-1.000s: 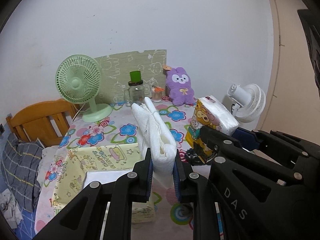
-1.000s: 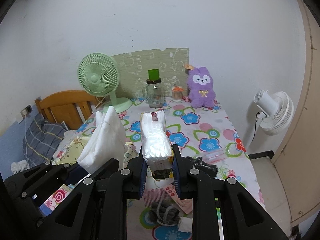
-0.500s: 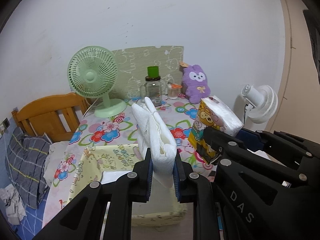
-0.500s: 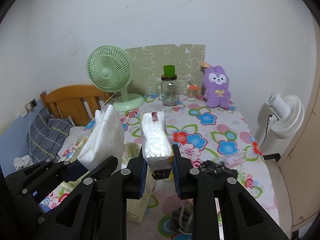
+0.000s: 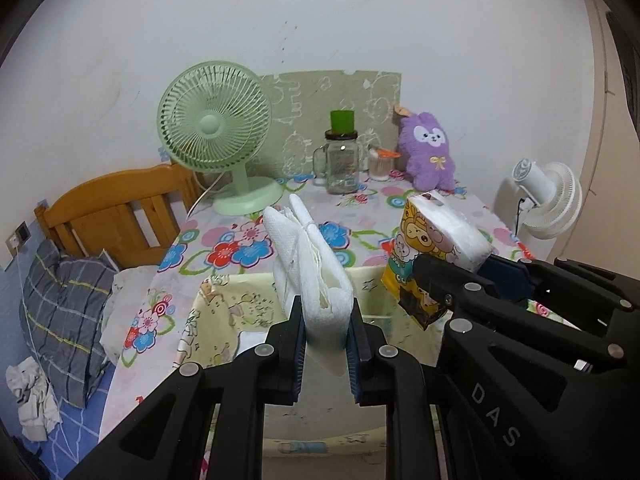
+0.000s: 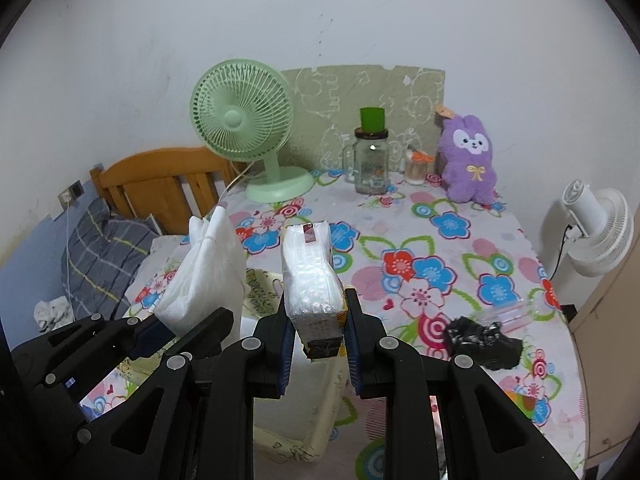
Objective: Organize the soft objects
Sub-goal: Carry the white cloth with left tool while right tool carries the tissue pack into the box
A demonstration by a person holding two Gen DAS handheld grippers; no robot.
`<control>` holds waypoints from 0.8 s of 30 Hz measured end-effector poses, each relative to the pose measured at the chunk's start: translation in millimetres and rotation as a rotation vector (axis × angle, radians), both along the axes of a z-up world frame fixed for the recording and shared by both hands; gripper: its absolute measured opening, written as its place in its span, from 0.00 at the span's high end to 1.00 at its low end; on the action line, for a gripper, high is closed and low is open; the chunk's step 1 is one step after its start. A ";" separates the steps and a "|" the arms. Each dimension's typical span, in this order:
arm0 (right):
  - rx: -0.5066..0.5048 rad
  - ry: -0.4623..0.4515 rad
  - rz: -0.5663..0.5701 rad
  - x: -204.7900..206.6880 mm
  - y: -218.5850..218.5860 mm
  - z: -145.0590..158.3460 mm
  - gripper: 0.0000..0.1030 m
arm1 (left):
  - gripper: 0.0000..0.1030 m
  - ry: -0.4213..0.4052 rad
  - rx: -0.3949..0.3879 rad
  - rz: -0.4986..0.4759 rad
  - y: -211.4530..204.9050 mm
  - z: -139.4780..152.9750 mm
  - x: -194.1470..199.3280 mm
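My left gripper [image 5: 325,326] is shut on a folded white cloth [image 5: 310,264], held upright above a pale yellow fabric storage box [image 5: 224,316]. My right gripper [image 6: 316,330] is shut on a tissue pack [image 6: 310,272] with yellow cartoon wrapping, held above the same box [image 6: 296,404]. In the left wrist view the tissue pack [image 5: 438,240] and right gripper sit close at the right. In the right wrist view the white cloth [image 6: 204,272] sits at the left. A purple plush rabbit [image 6: 468,160] sits at the table's back.
A green desk fan [image 6: 244,120], a glass jar with green lid [image 6: 370,160] and a small container stand at the back of the flowered table [image 6: 452,256]. A black crumpled item [image 6: 484,342] lies right. A white fan [image 6: 596,232] stands off the table. A wooden bed frame [image 5: 116,208] is left.
Both grippers have pulled back and risen with their loads; the yellow box now lies directly below them and the table looks farther away.
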State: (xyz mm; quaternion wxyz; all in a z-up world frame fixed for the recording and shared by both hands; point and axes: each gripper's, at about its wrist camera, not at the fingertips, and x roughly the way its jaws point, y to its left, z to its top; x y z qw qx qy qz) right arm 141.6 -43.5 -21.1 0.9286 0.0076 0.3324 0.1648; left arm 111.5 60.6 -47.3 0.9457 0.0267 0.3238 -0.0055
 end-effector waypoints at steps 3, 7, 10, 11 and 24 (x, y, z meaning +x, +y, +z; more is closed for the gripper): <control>0.004 0.017 0.010 4.9 7.8 -5.3 0.75 | 0.84 0.018 0.006 0.012 6.7 -5.9 3.4; 0.001 0.039 0.024 12.6 18.4 -13.4 0.75 | 0.84 0.045 0.020 0.027 14.4 -15.1 9.9; -0.005 0.058 0.033 17.6 24.5 -20.9 0.75 | 0.84 0.072 0.032 0.037 19.8 -24.2 15.4; -0.009 0.067 0.036 20.0 26.8 -24.5 0.75 | 0.84 0.077 0.034 0.038 19.9 -26.0 16.2; -0.030 0.158 0.059 38.6 43.6 -59.2 0.75 | 0.81 0.173 0.071 0.056 31.5 -58.8 31.0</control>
